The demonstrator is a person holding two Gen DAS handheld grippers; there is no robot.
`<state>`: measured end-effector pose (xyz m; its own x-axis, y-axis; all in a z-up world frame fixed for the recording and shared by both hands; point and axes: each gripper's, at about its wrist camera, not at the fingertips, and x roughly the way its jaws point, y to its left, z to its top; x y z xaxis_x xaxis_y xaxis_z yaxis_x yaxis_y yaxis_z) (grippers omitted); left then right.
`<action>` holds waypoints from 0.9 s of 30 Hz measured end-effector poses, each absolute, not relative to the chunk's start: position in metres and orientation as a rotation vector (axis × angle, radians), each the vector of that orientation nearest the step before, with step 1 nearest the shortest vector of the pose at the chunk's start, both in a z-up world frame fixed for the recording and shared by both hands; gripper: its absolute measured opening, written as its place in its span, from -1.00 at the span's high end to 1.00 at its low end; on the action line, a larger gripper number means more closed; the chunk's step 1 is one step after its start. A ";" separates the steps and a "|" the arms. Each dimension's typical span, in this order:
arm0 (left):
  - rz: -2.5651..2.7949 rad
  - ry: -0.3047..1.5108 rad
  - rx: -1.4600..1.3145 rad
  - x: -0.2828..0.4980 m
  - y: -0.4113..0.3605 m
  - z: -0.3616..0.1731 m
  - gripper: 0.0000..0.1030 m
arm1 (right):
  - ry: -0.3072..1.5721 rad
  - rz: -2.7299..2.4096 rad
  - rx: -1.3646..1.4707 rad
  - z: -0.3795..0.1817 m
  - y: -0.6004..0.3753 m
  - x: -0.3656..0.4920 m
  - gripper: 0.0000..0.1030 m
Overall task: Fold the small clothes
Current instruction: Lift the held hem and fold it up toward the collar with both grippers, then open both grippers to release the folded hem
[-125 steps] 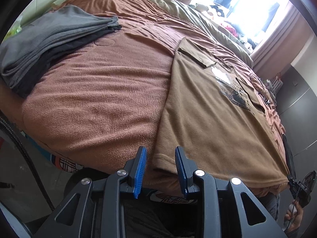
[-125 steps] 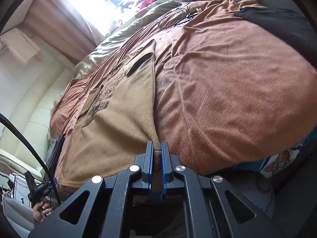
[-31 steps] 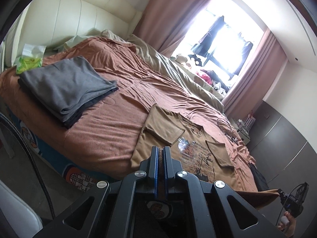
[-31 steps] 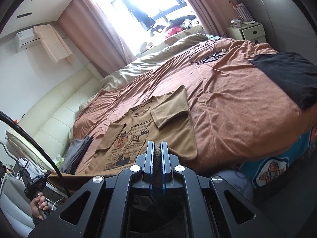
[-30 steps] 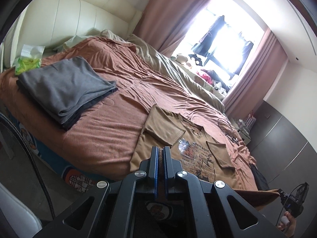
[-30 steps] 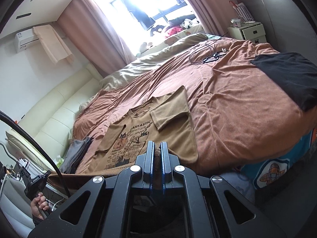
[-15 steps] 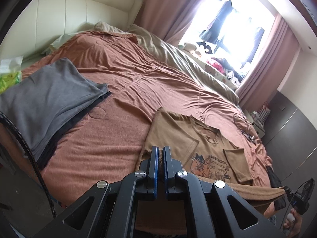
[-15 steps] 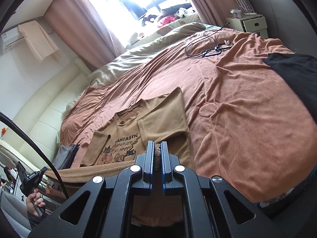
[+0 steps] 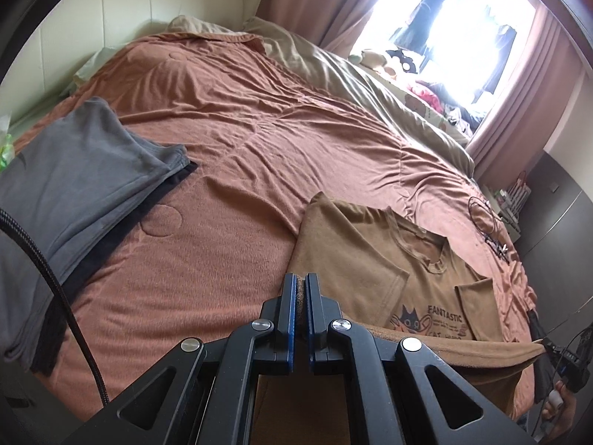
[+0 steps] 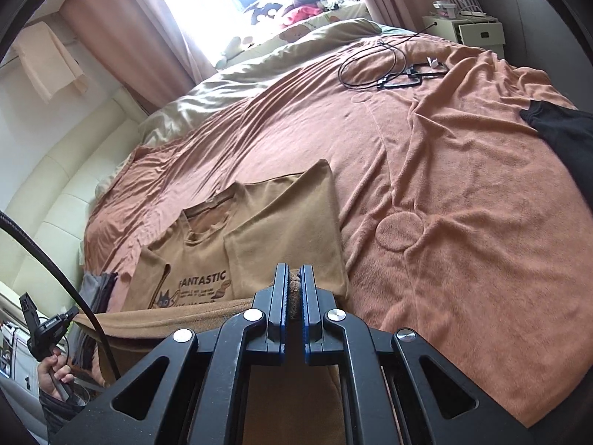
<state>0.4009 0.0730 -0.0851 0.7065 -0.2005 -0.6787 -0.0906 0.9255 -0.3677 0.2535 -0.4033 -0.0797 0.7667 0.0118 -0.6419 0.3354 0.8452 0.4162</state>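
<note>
A tan T-shirt point(image 9: 370, 259) with a cat print and the word FANTASTIC lies face up on the rust-brown bed cover, sleeves folded inward. It also shows in the right wrist view point(image 10: 281, 222). My left gripper point(image 9: 300, 282) is shut on the shirt's left bottom corner. My right gripper point(image 10: 292, 274) is shut on the right bottom corner. The hem point(image 9: 463, 350) is lifted and stretched taut between both grippers, held over the shirt's lower part. The other gripper shows at each view's edge.
Folded grey clothes point(image 9: 74, 181) lie stacked on the bed's left side. A black garment point(image 10: 563, 129) lies at the bed's right edge. Black cables point(image 10: 393, 70) lie on the cover near a white nightstand point(image 10: 467, 29). Olive duvet and plush toys sit under the window.
Both grippers have carried the shirt's bottom hem up and forward over the shirt toward the collar. The print is now partly covered by the raised hem. Earlier, my left gripper was open.
</note>
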 end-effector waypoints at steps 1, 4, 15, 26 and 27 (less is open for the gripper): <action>-0.062 0.796 -0.391 0.407 0.072 -0.087 0.91 | 0.689 -0.190 0.540 -0.080 -0.404 0.259 0.95; -0.059 0.820 -0.379 0.423 0.071 -0.096 0.91 | 0.710 -0.205 0.532 -0.084 -0.405 0.277 0.95; -0.059 0.933 -0.320 0.481 0.061 -0.141 0.90 | 0.802 -0.266 0.506 -0.115 -0.412 0.332 0.93; -0.098 0.965 -0.200 0.480 0.052 -0.144 -0.26 | 0.880 -0.326 0.369 -0.115 -0.392 0.346 -0.35; -0.104 0.973 -0.176 0.478 0.049 -0.143 -0.30 | 0.891 -0.327 0.349 -0.116 -0.391 0.344 -0.35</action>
